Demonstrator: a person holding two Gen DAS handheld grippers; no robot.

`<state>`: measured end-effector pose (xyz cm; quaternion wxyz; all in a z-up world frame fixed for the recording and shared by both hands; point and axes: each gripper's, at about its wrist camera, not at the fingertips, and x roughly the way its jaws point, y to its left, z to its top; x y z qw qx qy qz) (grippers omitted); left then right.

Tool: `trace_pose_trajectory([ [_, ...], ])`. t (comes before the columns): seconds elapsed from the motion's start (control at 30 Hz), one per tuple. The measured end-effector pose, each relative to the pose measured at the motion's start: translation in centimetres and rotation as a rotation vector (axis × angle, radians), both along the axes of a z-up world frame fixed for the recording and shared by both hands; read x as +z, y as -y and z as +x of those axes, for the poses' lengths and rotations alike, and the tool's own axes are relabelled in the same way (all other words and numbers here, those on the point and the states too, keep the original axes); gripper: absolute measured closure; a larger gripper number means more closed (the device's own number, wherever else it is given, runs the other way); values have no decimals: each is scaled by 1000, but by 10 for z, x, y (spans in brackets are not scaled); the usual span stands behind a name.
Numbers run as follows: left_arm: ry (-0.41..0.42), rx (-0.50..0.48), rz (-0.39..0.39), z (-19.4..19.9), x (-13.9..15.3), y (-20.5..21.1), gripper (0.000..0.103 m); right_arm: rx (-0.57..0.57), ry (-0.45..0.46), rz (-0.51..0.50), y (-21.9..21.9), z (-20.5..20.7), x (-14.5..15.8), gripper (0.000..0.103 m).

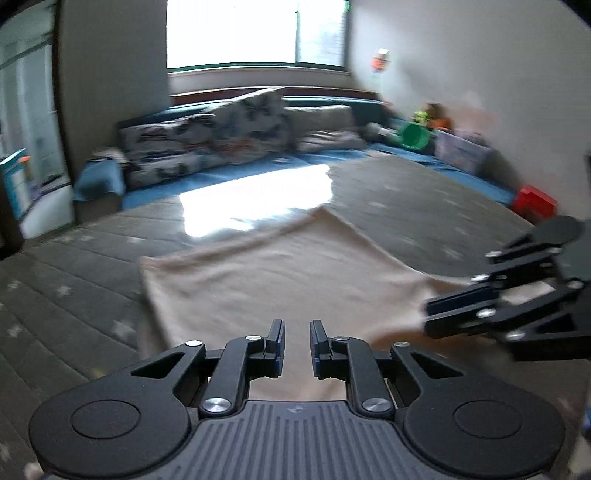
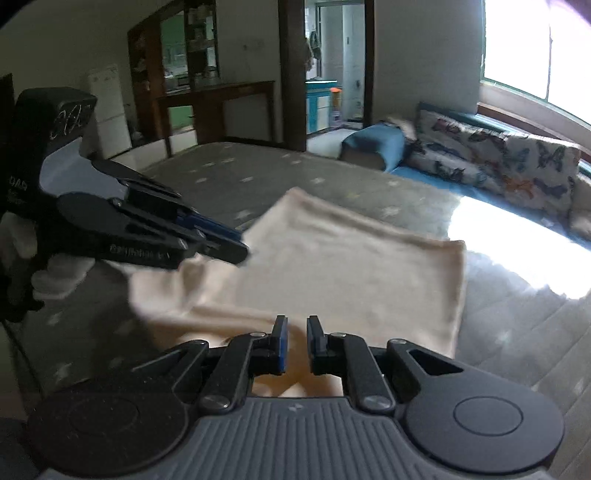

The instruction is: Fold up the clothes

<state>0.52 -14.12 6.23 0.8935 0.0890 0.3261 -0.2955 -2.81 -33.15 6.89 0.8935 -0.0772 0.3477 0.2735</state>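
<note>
two-view figure, both blurred. my left tongs [image 1: 297, 325] point down over a beige cloth [image 1: 277, 273], the task's thing, which lies spread on a grey quilted mattress [image 1: 406, 199]; its far edge is flat on the mattress, while its near edge is raised off the surface towards me. the jaws of the left tongs stand narrow, with cloth in the slim gap between them, and in the right view the same tongs [image 2: 240, 253] meet a lifted corner of the cloth [image 2: 332, 266], so i read them as pinching it. my right tongs [image 2: 297, 321] are likewise nearly closed, with the near edge of the cloth bunched between and beneath the pads; from the left view they [image 1: 428, 321] come in from the right side, tips touching the cloth's raised corner. a bright patch of sunlight [image 1: 255, 199] falls on the mattress [image 2: 258, 173] just beyond the cloth. behind it, butterfly-print cushions [image 1: 221, 136] rest against the wall under a window [image 1: 240, 33]; a green bucket [image 1: 415, 134] and a red box [image 1: 535, 201] sit well apart from the cloth.
</note>
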Motion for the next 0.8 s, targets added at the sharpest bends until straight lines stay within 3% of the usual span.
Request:
trace_pose_trajectory([
  [0.3, -44, -68, 88, -52, -31, 20, 85, -78, -59, -44, 8, -19, -25, 91],
  [0.43, -28, -64, 89, -57, -28, 19, 77, -89, -23, -59, 10, -24, -20, 78],
  [0.6, -17, -79, 97, -63, -27, 21, 73, -82, -17, -37, 1, -19, -22, 77],
  [0.8, -36, -59, 123, -60, -35, 21, 72, -83, -27, -122, -9, -15, -37, 81],
])
